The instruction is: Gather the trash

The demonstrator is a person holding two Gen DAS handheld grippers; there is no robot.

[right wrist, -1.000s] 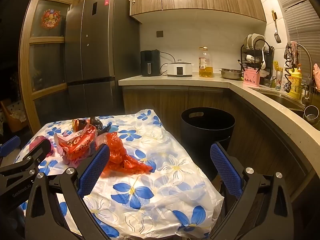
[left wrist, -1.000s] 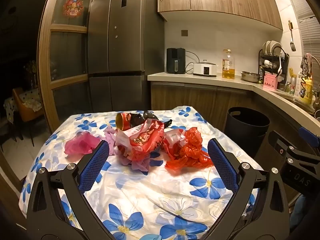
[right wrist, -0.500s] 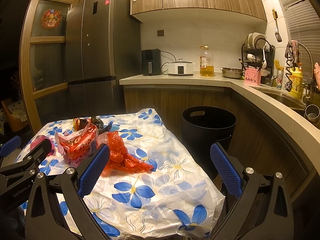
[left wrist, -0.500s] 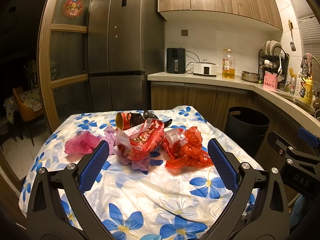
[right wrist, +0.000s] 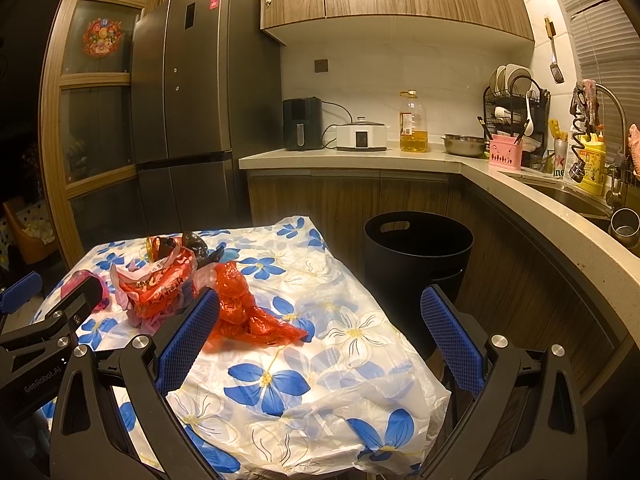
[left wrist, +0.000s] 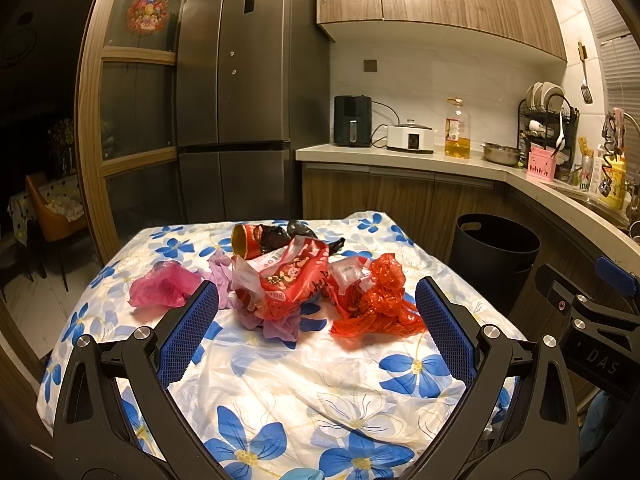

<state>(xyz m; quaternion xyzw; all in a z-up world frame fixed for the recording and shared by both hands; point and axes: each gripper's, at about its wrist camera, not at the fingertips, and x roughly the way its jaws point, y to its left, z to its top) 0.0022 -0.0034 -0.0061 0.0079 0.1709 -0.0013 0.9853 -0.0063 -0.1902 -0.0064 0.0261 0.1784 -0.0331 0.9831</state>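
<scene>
Red crumpled plastic bag [left wrist: 378,300] lay on the desk [left wrist: 304,380] just ahead of the left gripper [left wrist: 316,332], whose jaws stood wide apart and empty. The right gripper [right wrist: 320,332] was likewise spread, empty, with the black trash bin [right wrist: 418,240] ahead to its right.

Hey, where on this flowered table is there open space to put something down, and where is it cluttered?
The near part of the tablecloth, between the left gripper and the red plastic bag, is bare, and so is the strip toward the black bin. Mid-table is crowded: snack wrapper, pink bag, cup.
</scene>
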